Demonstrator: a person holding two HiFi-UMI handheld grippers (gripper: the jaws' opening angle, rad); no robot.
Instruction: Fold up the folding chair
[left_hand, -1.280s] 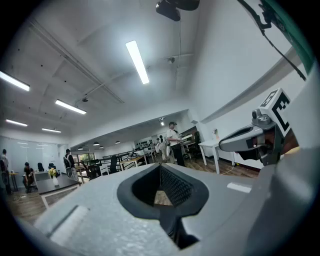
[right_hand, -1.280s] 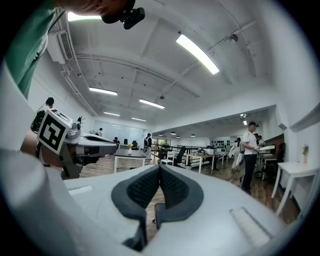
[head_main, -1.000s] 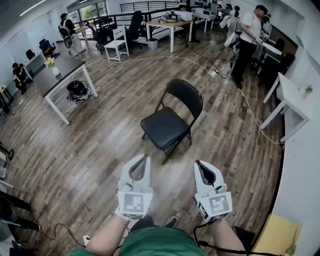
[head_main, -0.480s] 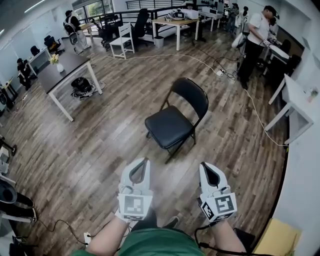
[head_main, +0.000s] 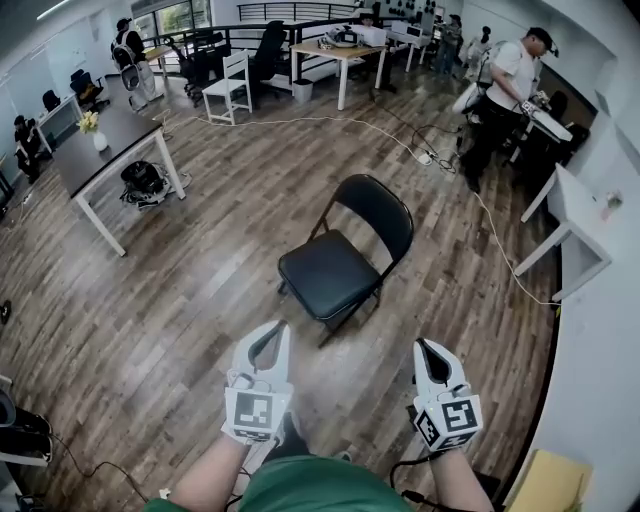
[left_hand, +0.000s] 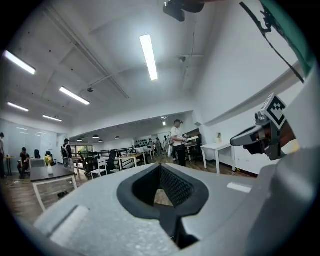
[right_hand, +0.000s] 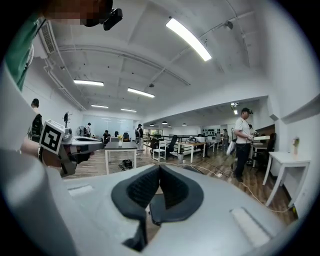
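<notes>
Near chair (head_main: 330, 270), left gripper (head_main: 277, 327) and right gripper (head_main: 424, 344) sank.

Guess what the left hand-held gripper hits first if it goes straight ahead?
Probably the chair, though the left hand-held gripper might pass above its seat; depth is unclear.

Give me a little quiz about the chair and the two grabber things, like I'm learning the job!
1. True or false: the folding chair is already folded flat.
2. The left gripper and right gripper have fingers that are: A) shut and empty, B) clamped on the chair, C) wide open.
3. What colour is the chair?

Key: 1 false; 2 A; 3 black.
</notes>
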